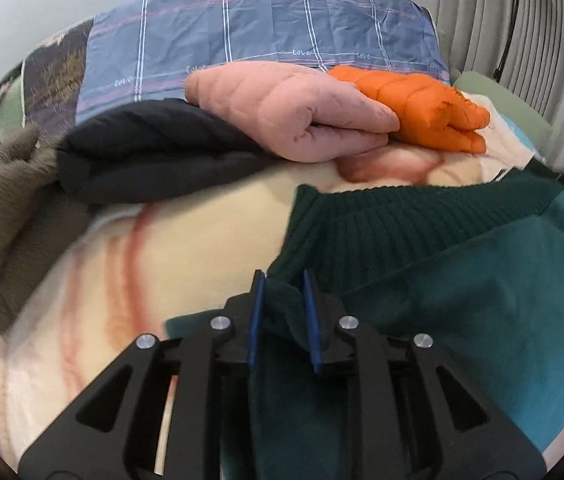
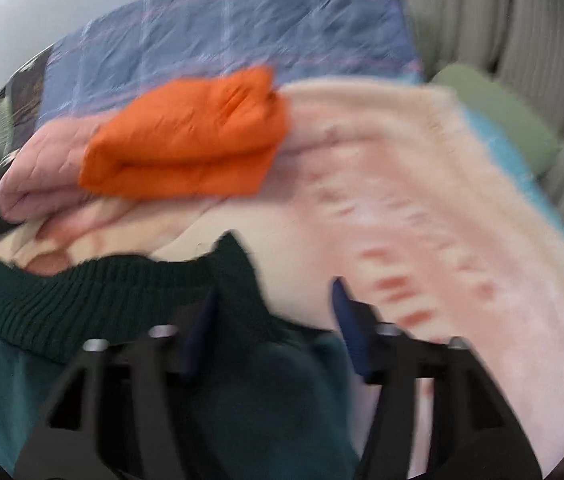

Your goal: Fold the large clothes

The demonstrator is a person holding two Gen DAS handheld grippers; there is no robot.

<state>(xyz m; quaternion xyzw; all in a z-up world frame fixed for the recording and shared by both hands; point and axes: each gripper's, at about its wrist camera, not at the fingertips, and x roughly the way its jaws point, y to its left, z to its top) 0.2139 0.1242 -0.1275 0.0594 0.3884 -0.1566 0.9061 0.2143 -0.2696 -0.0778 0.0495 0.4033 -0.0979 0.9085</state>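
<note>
**Green sweater still in progress, three jackets already folded**

Teal-green sweater (image 1: 461, 280) lies on the cream blanket (image 1: 162, 248), nearest the person. Left gripper (image 1: 283, 312) pinches its ribbed hem corner, jaws narrow. Right gripper (image 2: 274, 320) stands wide around the other corner, not pressing it. Behind, the black (image 1: 154, 156), pink (image 1: 282, 116) and orange (image 1: 421, 108) jackets look already folded. I'd say the sweater's folding has barely started.

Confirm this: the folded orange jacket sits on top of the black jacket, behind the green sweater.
Not quite. The orange jacket sits against the pink jacket, not on the black jacket, which lies further left. The left wrist view shows it. The green sweater is in front.
</note>
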